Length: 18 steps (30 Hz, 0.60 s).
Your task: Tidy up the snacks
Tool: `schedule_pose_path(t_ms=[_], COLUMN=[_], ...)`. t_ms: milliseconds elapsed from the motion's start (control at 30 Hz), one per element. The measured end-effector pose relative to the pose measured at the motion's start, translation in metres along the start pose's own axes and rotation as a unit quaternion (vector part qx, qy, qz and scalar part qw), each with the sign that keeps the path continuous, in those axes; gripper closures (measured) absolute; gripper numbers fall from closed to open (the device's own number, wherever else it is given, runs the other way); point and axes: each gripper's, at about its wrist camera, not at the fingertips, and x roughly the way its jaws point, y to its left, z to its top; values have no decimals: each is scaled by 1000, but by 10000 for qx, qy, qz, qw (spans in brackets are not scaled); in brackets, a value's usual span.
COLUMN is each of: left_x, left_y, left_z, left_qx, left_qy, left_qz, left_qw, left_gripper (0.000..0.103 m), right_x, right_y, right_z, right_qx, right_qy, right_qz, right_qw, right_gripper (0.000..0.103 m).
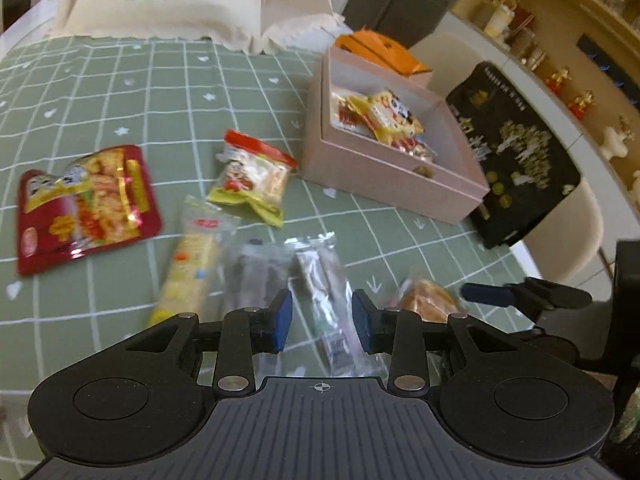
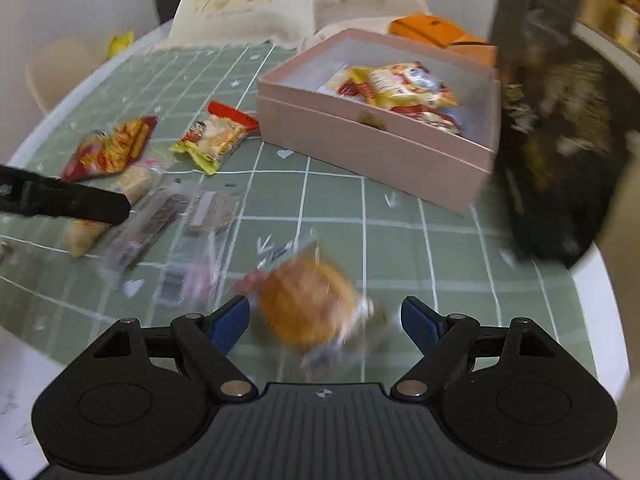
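Note:
My left gripper (image 1: 322, 322) hovers low over a clear-wrapped bar (image 1: 324, 280) on the green checked cloth (image 1: 120, 92); its blue pads stand a narrow gap apart and press on nothing. My right gripper (image 2: 326, 324) is open wide around a round orange cake in clear wrap (image 2: 308, 304), and its pads stay clear of the cake. An open pink box (image 2: 360, 148) holds several yellow and red packets (image 2: 400, 88). A red pouch (image 1: 84, 204), a red and yellow packet (image 1: 252, 176), a long yellow biscuit pack (image 1: 188, 264) and a dark bar (image 1: 252, 276) lie loose.
A black box (image 1: 516, 152) leans at the table's right edge beside the pink box (image 1: 384, 168). An orange box (image 1: 376, 50) and a cream bag (image 1: 168, 0) sit behind. A pale chair (image 1: 560, 232) and shelves with jars (image 1: 520, 28) stand beyond the table.

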Motion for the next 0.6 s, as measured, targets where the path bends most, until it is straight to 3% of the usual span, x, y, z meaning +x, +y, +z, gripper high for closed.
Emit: schedule_pose_path(t_ms=[67,133,200,333,600], left_x=[19,36,52,65,84], left_y=[-4,-8,-15,-30,-52], left_z=[4,7,8,13,28], left_qx=[26,119,333,872,1465], left_qy=[123,297,414,211,307], left_qz=[141,172,276,474,583], left_qw=[9998,9993,9982,9948,9870], left_gripper=[66,66,65,62,54], right_x=[14,14,7,-12,-48], right_y=[-6,-4,0,-13,-17], right_z=[8,8,5,-10,-12], right_qx=[67,-48,-124,472,1219], right_qy=[210,227,337,482,362], right_qz=[244,287,211,57,-494], right_qw=[9995,9993,9991,9977,9907], right_gripper=[23,48,48,48,48])
